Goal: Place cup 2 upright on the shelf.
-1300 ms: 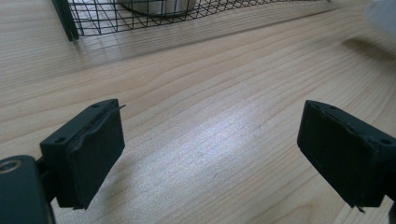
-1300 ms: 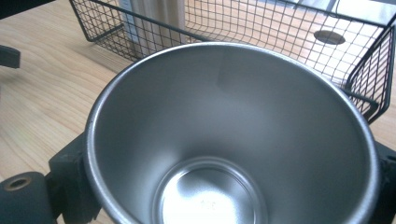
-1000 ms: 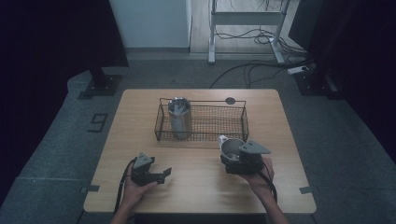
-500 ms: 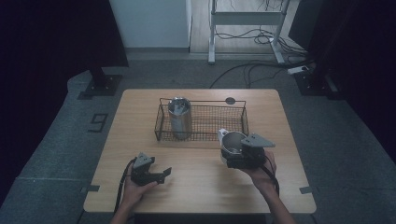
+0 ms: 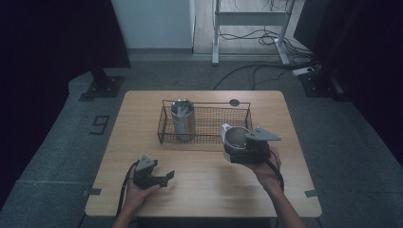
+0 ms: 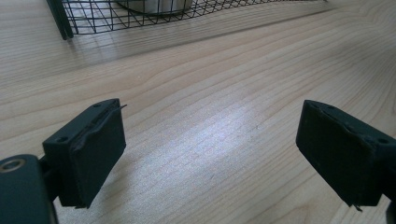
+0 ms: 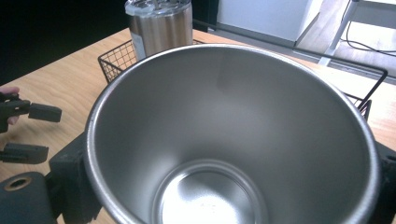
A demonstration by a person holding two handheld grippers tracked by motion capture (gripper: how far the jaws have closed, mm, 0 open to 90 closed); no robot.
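Near the wire basket (image 5: pixel 204 124), the right claw (image 5: pixel 237 145) clamps a steel cup (image 7: pixel 233 135); its base could catch the basket's rim and slip loose. The left claw (image 5: pixel 159 178) rests wide open and empty.

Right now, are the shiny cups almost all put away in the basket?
About halfway, it looks. One steel cup already stands upright in the wire basket. The right gripper holds a second steel cup at the basket's near edge, not yet inside. The left gripper rests open, holding nothing. Left: setting that cup in.
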